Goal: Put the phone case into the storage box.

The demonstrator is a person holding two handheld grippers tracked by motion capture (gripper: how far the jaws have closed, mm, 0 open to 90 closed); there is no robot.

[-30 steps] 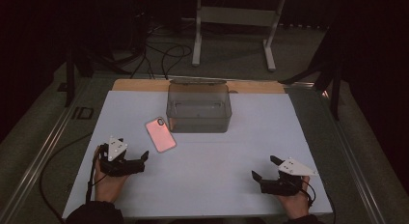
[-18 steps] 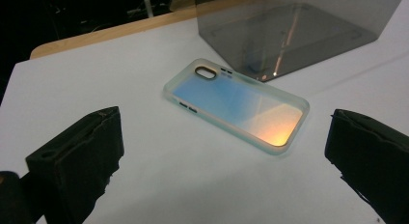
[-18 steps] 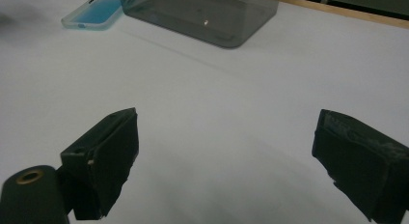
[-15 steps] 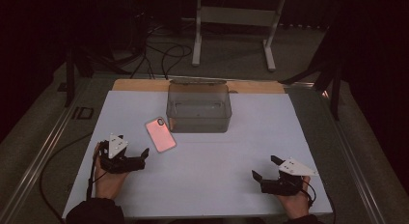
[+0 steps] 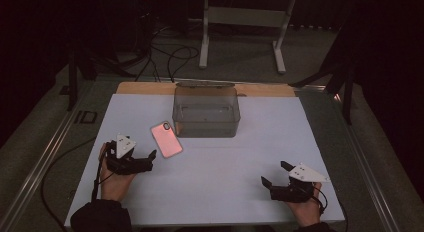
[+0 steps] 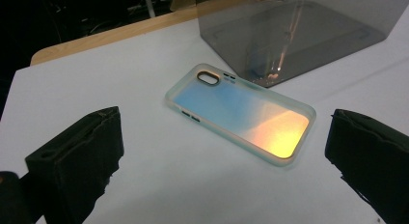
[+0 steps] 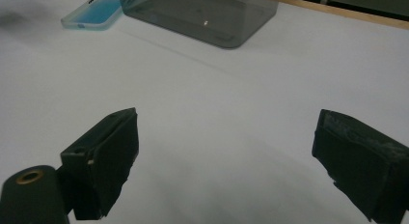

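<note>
Phone case (image 6: pixel 241 116) (glossy, translucent, rounded) lies flat.

pinkish, perhaps iridescent phone case (image 5: pixel 166 139); smoky grey bin (image 5: pixel 206 112); white table (image 5: pixel 215 182).

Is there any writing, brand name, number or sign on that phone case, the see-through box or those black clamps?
None can be read.
Phone case: no logo or text, just a colour sheen and a camera cut-out.
Clear box: faint moulded outlines on its bottom, no letters legible.
Left gripper and right gripper: no print visible on the grey plates or black jaws.
White table top: unmarked.
</note>
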